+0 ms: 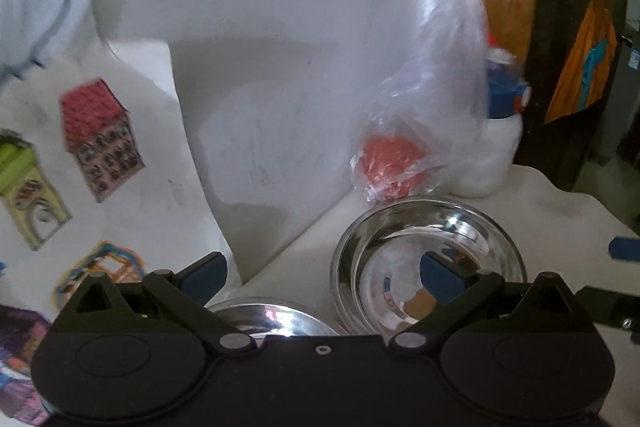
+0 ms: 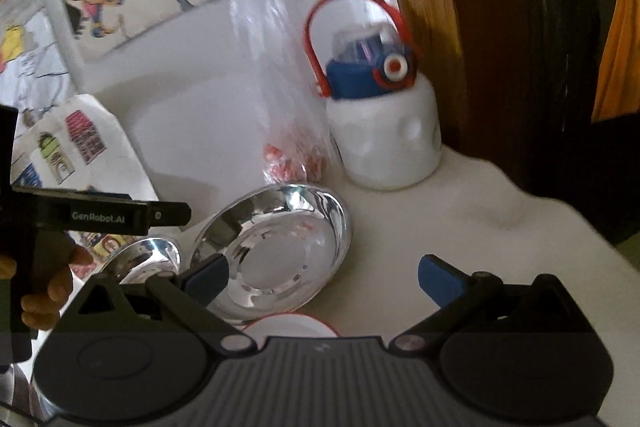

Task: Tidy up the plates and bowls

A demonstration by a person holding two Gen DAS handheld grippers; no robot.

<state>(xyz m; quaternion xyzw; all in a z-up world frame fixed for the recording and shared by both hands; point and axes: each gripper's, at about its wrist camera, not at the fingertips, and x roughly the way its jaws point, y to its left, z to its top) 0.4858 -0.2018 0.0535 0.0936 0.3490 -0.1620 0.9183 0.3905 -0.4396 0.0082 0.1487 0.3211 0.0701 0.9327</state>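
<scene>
Steel shines nearest of all: the left gripper (image 1: 322, 277) hangs with its jaws spread wide and nothing between them, its blue pads straddling the edge of a steel plate (image 1: 276, 319) just under it and the near rim of a deep steel bowl (image 1: 426, 259) to the right, likely lined up to take one of them; the right gripper (image 2: 322, 281) is equally wide open and empty, with a white red-rimmed plate (image 2: 292, 325) peeping out below it and the steel bowl (image 2: 276, 259) tilted toward it on the left, which would ease a rim grasp; a person's hand (image 2: 48, 287) grips the left tool's handle at the left edge; the white table (image 2: 460, 227) carries it all; farther back, against the wall, stand a clear plastic bag (image 2: 280, 75) holding something red and a white jug (image 2: 384, 139) with a blue lid, well clear of the dishes.
</scene>
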